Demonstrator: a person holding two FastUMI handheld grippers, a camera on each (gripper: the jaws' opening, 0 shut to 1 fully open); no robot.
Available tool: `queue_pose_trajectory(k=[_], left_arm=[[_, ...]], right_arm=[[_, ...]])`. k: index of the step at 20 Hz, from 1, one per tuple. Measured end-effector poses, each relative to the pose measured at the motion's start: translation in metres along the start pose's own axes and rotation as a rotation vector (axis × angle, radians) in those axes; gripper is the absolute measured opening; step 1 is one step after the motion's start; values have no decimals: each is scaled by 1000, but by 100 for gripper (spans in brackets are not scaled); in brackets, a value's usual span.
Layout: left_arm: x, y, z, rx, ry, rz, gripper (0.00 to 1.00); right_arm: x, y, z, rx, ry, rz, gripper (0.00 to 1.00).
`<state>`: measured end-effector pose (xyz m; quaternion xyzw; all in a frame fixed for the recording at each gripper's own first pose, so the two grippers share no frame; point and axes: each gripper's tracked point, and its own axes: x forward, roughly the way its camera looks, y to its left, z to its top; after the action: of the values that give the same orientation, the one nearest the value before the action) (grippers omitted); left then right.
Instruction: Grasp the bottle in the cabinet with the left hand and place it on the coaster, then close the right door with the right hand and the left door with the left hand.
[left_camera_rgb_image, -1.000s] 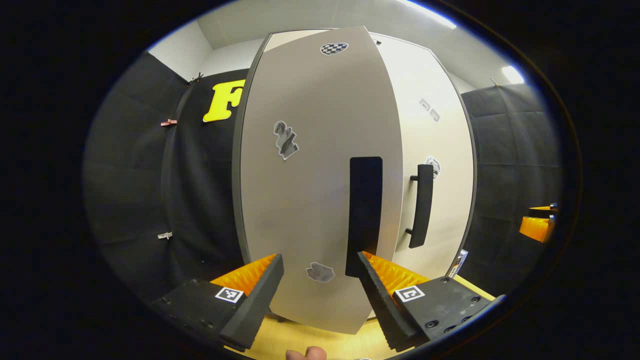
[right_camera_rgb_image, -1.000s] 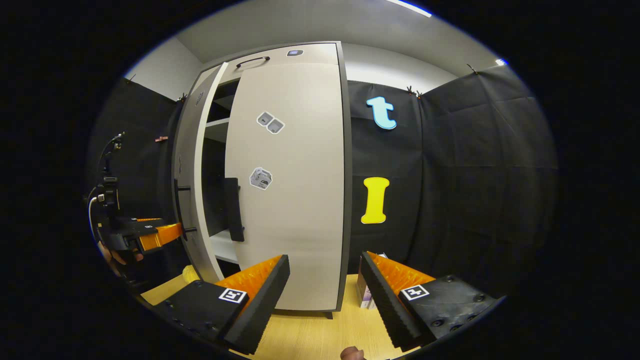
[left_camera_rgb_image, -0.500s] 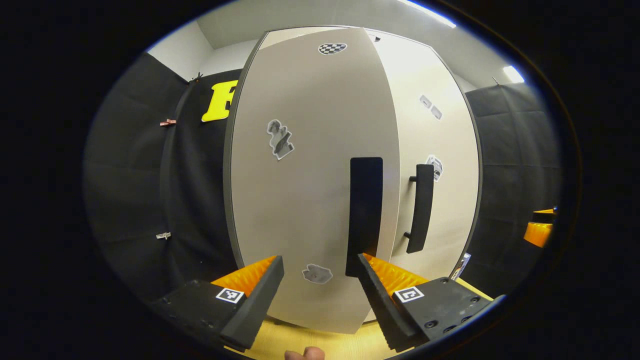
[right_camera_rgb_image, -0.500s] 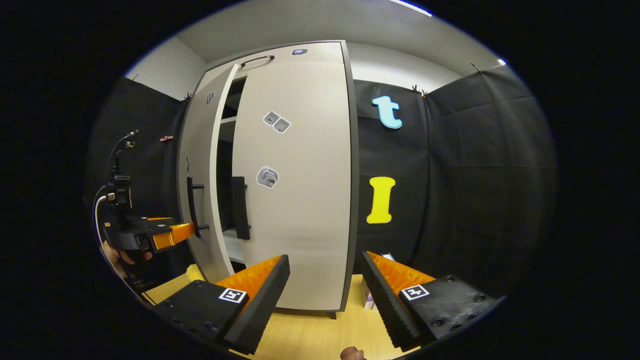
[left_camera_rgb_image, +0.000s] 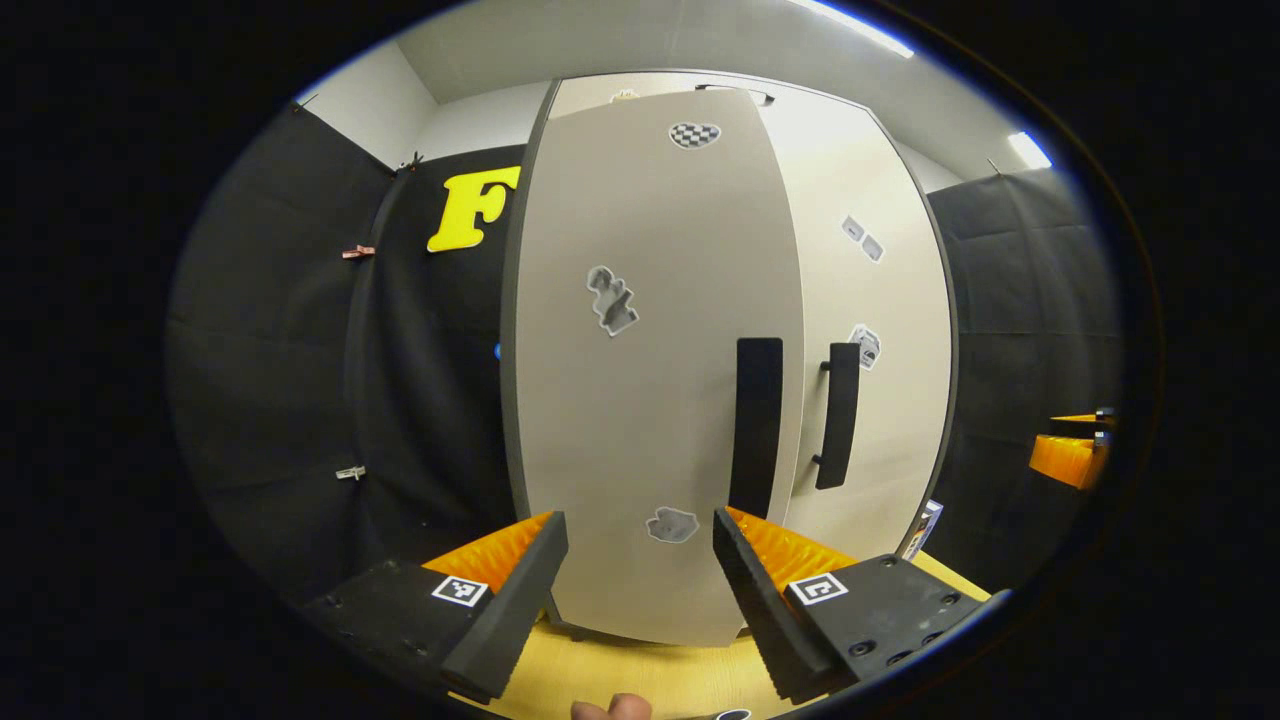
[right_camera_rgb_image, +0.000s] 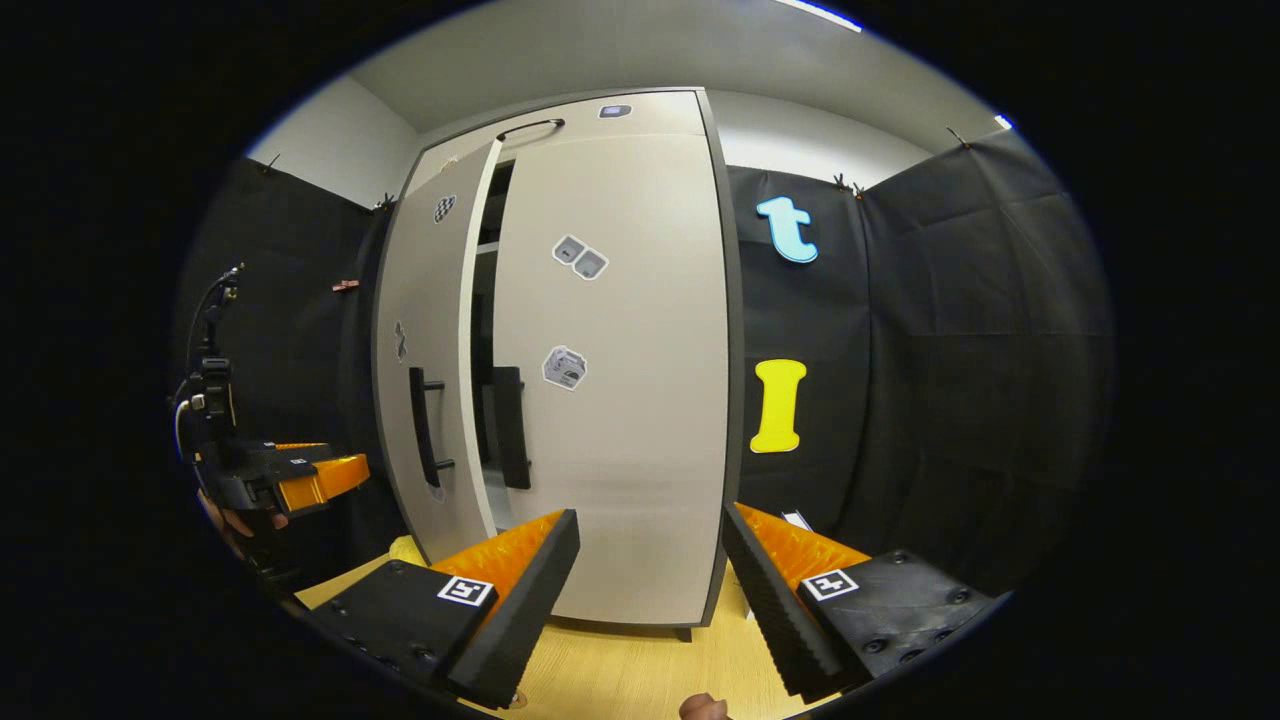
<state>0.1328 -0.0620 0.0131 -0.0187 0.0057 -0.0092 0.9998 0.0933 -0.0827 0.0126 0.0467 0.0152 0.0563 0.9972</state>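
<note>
**Left door nearly shut, both grippers spread and empty**

The cabinet (right_camera_rgb_image: 620, 110) stands on a wooden table (right_camera_rgb_image: 620, 680). Its right door (right_camera_rgb_image: 640, 420) lies flat against the front. The left door (left_camera_rgb_image: 640, 400) is ajar by a narrow gap; in the right gripper view a dark slit shows between the two doors, with a shelf edge inside near the top. What else the cabinet holds cannot be told through that slit. The bottle and coaster cannot be made out; a small yellow thing (right_camera_rgb_image: 405, 547) peeks out at the table just left of the left door's foot, too hidden to name.

Each door carries a black vertical handle: the left handle (left_camera_rgb_image: 757, 427) and the right handle (left_camera_rgb_image: 838, 415) stand close together, side by side.

The left gripper (left_camera_rgb_image: 640, 590) faces the left door, fingers wide apart, holding nothing, near the door but contact cannot be told. The right gripper (right_camera_rgb_image: 650, 590) faces the right door, also spread and empty. A small box (right_camera_rgb_image: 795, 520) stands at the cabinet's right foot.
</note>
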Motion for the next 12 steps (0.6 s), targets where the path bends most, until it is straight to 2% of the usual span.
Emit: queue_pose_trajectory(k=[12], left_arm=[[-59, 21, 16, -17, -25, -9, 93]], right_arm=[[-5, 44, 10, -31, -43, 31, 96]])
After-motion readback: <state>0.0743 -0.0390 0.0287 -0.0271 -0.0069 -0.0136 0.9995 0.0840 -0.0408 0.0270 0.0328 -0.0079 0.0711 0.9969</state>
